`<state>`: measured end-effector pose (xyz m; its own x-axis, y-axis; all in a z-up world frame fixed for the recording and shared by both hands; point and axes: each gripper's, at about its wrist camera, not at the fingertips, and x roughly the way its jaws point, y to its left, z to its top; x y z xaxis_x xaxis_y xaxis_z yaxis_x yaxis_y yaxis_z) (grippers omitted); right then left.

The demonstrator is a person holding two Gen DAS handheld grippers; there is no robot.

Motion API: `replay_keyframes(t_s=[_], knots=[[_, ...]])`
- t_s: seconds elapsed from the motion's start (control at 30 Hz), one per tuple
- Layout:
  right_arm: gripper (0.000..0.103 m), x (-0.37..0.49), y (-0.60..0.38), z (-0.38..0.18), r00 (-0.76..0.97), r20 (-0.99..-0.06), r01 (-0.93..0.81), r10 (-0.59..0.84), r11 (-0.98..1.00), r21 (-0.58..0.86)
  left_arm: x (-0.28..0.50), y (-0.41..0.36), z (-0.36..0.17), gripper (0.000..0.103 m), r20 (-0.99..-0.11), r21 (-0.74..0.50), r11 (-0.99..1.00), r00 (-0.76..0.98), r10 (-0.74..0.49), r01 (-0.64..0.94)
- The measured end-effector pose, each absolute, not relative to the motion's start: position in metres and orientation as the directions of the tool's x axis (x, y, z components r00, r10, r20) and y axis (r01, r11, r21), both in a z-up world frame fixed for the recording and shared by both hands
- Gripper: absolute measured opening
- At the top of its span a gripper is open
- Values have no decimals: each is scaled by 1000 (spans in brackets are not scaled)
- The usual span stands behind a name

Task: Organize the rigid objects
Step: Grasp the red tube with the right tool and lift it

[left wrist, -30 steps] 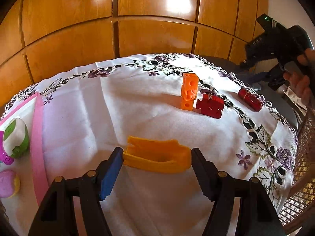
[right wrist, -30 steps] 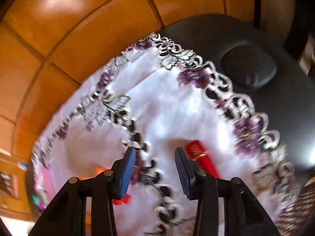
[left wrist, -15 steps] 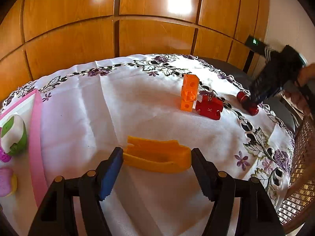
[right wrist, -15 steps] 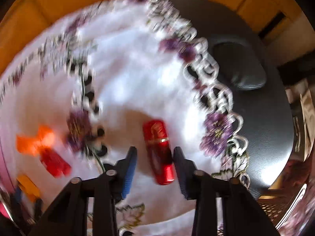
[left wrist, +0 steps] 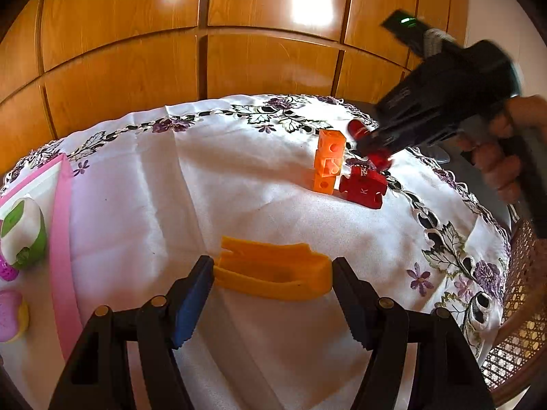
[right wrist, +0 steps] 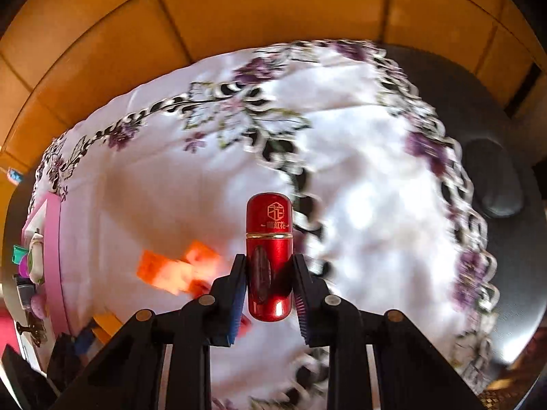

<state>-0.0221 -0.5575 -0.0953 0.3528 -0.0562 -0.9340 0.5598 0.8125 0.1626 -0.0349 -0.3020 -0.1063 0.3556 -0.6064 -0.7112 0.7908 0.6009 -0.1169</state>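
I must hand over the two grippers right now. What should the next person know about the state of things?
Left gripper: closed on the yellow-orange piece, low over the tablecloth; whether it is lifted, I cannot tell.
Right gripper: shut on the red metal capsule; its jaws have just been closing on it.
On the cloth: the orange block stack and the red puzzle piece stand side by side.
Pink tray at the left edge already holds several small toys.
Done: two grasps.
Left, probably: carry both held items to the tray, then fetch the stack and the puzzle piece.
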Motion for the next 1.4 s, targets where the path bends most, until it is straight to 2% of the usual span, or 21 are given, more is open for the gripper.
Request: replay_keyframes(t_s=[0.13, 0.63, 1.13, 1.4], knots=[[26, -16, -557, -120, 319, -945, 551, -65, 825, 129, -34, -301, -106, 71, -708, -127, 600, 351, -612, 790], [26, -16, -553, -124, 328, -943, 534, -64, 836, 129, -36, -303, -107, 71, -708, -102, 605, 370, -602, 789], [25, -5, -517, -121, 316, -937, 475, -149, 880, 20, -35, -301, -103, 70, -720, -66, 631, 401, -566, 773], [25, -6, -513, -119, 325, -932, 454, -163, 891, 2, -37, -293, -77, 70, -702, -82, 654, 422, -574, 752]])
